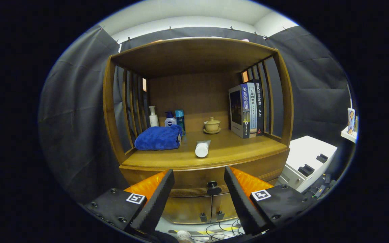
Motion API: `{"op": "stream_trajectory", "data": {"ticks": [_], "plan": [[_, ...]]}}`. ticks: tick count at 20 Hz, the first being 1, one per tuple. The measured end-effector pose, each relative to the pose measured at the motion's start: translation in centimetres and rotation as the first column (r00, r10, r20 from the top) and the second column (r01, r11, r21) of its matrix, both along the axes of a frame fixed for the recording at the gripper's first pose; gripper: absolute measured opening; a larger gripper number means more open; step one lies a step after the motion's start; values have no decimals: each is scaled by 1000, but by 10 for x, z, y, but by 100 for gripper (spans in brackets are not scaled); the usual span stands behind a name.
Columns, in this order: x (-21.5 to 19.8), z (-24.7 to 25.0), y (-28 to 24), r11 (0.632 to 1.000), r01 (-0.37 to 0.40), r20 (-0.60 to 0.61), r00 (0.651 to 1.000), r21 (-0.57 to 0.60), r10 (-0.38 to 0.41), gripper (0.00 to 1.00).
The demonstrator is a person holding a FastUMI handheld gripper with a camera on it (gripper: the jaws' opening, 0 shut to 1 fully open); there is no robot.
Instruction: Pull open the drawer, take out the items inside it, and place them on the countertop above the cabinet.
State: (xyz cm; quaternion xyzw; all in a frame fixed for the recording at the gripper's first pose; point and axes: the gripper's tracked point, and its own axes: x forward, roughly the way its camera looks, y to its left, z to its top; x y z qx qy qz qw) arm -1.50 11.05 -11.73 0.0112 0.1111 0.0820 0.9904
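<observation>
The drawer (198,180) sits shut under the worktop (241,148), its knob (212,185) between the wide-open, empty gripper (198,190). A tube (202,149) lies on the worktop; this fits either end of the task.

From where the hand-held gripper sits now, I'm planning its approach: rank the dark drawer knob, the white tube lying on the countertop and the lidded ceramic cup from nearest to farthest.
1. Dark drawer knob: between the fingers of the open hand-held gripper, just ahead.
2. White tube: lying near the countertop's front edge.
3. Lidded ceramic cup: farther back, beside the books.
</observation>
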Motion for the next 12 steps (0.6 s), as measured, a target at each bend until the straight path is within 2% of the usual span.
{"op": "stream_trajectory", "data": {"ticks": [12], "plan": [[-1,7,3,1000,-1,12,1000,6,1,98]]}}
